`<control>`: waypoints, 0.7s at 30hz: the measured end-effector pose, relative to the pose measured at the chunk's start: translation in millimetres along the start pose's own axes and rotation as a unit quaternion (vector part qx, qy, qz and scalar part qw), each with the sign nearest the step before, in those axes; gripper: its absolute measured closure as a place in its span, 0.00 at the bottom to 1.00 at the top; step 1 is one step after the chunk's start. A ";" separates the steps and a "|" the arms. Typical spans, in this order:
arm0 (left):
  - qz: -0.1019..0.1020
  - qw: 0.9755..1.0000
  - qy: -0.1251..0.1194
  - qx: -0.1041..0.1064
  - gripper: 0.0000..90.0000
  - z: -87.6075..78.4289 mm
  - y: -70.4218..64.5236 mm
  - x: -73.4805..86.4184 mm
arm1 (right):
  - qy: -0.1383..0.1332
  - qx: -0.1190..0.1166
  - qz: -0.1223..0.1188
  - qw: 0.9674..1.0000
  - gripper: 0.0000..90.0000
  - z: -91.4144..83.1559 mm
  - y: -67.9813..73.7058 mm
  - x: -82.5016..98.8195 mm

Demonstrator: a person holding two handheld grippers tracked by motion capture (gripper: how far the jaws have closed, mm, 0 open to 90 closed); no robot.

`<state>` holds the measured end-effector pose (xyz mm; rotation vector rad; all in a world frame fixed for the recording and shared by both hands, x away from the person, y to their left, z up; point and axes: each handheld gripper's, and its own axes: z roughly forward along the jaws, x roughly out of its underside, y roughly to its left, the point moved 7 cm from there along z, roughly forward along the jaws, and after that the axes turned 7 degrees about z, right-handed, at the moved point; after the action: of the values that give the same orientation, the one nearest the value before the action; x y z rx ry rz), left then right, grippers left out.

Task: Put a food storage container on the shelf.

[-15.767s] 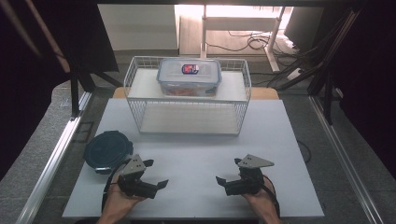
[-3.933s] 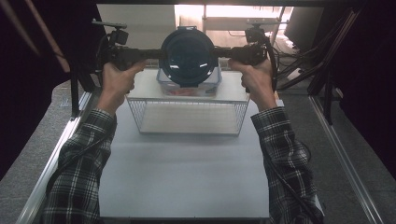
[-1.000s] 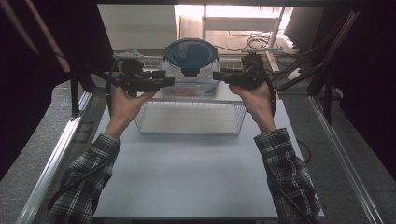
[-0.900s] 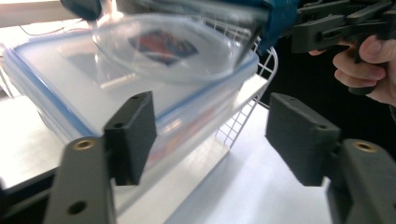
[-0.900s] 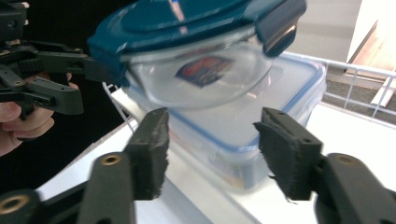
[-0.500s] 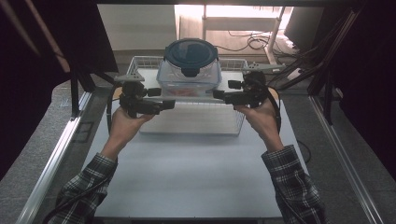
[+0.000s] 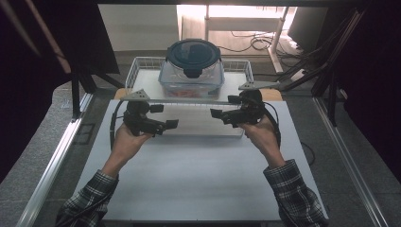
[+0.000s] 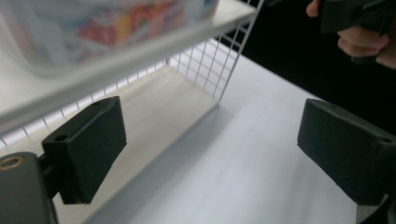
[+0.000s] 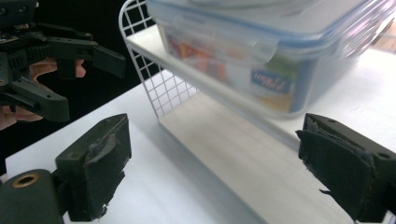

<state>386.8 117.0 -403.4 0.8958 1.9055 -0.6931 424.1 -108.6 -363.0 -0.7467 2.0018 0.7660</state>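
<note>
- The round box (image 7: 192,59) sits stacked on the square box (image 7: 191,81) on the rack (image 7: 135,72), upper middle of the high view; any off-centre seating could let it slide, I judge.
- Left tool (image 7: 166,118) and right tool (image 7: 218,108), mid-frame before the rack, have just been opening, jaws wide apart with nothing between.
- Both tools hang close to the rack's front wire; a careless sweep could hook it and jolt the stack.
</note>
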 end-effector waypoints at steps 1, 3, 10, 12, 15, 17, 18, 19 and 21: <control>0.001 1.000 0.003 0.000 0.07 1.4 -1.9 3.6 | 0.002 0.000 -0.002 1.000 0.09 0.7 0.9 2.6; -0.001 1.000 0.004 0.005 0.06 3.1 -4.6 8.6 | 0.007 -0.001 -0.006 1.000 0.08 2.1 3.4 7.8; -0.004 1.000 0.012 0.010 0.06 10.0 -13.8 29.8 | 0.012 -0.003 -0.025 1.000 0.05 5.5 11.2 26.9; -0.004 1.000 0.012 0.009 0.05 11.1 -15.9 35.0 | 0.012 -0.003 -0.027 1.000 0.04 5.7 12.0 31.7; -0.004 1.000 0.012 0.006 0.05 12.8 -18.7 41.6 | 0.014 -0.005 -0.025 1.000 0.04 6.5 13.6 40.3; -0.003 1.000 0.014 0.005 0.04 15.0 -22.1 51.7 | 0.018 -0.006 -0.028 0.999 0.04 7.5 14.1 46.8; -0.003 1.000 0.014 0.005 0.04 15.0 -22.1 51.7 | 0.018 -0.006 -0.028 0.999 0.04 7.5 14.1 46.8; -0.003 1.000 0.014 0.006 0.04 15.9 -23.2 55.2 | 0.020 -0.004 -0.029 0.999 0.03 8.1 14.3 50.3; -0.006 1.000 0.014 0.008 0.04 17.5 -25.4 62.2 | 0.025 -0.003 -0.033 0.999 0.03 9.4 14.6 58.2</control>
<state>353.6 108.1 -463.7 0.9085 1.9341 -0.7068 390.9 -105.0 -413.7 -0.8386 2.0090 0.7219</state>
